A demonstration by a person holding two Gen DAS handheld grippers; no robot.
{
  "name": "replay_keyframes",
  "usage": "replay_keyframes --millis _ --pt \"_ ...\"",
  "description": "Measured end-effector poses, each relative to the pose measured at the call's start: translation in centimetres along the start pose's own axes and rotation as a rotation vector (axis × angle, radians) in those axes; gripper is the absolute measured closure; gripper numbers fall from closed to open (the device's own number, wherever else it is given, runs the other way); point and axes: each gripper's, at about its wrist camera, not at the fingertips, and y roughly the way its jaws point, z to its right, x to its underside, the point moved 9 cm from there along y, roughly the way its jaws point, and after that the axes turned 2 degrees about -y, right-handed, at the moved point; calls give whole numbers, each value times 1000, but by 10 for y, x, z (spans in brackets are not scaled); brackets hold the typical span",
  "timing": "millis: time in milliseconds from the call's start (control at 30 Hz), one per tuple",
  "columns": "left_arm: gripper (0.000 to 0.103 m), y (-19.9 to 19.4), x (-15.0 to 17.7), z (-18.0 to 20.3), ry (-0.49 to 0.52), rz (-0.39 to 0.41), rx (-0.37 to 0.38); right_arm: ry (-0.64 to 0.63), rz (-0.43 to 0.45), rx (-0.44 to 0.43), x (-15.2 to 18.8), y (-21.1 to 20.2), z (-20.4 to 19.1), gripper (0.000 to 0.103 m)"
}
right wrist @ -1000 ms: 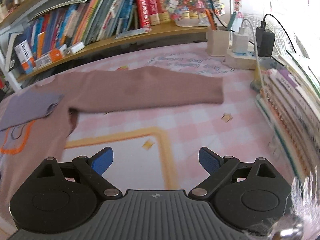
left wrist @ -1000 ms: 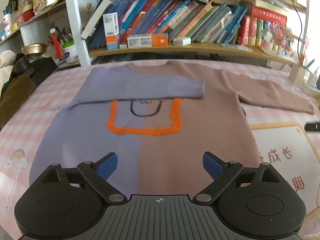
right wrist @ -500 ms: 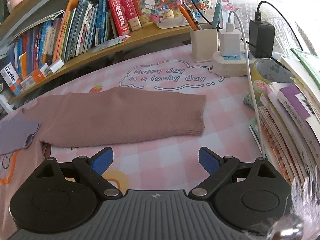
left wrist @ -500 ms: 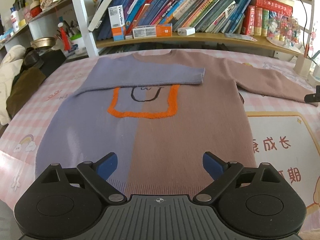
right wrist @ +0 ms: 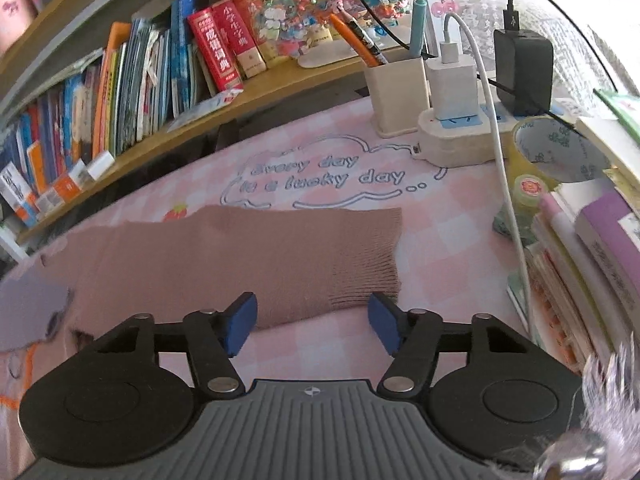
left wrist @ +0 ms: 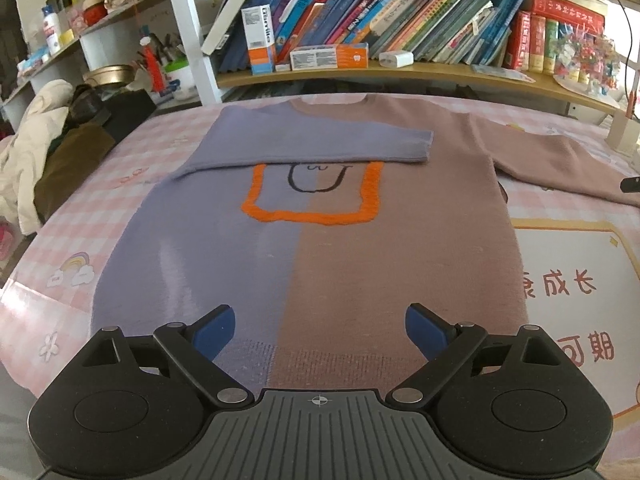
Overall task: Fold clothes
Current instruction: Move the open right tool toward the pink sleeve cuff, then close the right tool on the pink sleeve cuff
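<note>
Sweater [left wrist: 320, 248] splits lilac and dusty pink, orange frame [left wrist: 312, 196] on its chest; tablecloth [right wrist: 452, 216] checks pink and white.

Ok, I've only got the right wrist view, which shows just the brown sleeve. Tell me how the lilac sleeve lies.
Observer: The lilac sleeve is folded across the chest of the sweater, with its cuff reaching onto the brown half.
Operator: Now give me the left gripper.
Observer: The left gripper is open over the ribbed hem, with no cloth pinched.
Operator: Say what that sleeve covers.
Observer: It hides the top of the orange outline on the chest.
</note>
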Motion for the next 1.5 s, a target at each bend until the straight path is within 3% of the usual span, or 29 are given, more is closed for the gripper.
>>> replay_keyframes --millis 200,333,567,733,933,1233,1500 --pt "8 0 0 -3 -7 -5 -14 66 19 -81 -7 9 -5 46" --pt "8 -1 -1 -2 1 0 -19 21 73 72 -20 6 3 53" --pt "8 -2 0 -7 -12 1 -28 26 80 119 -28 7 21 53" --pt "8 -3 0 -8 -15 4 -34 82 66 66 -24 12 23 54" --pt "8 -4 -1 -10 -17 10 -36 204 21 -145 -17 19 3 54" --pt "8 -6 0 -15 -30 14 -47 233 28 -147 -17 21 -7 56" --pt "8 -8 -3 -11 -22 33 -36 271 -20 -203 -11 25 -24 56"
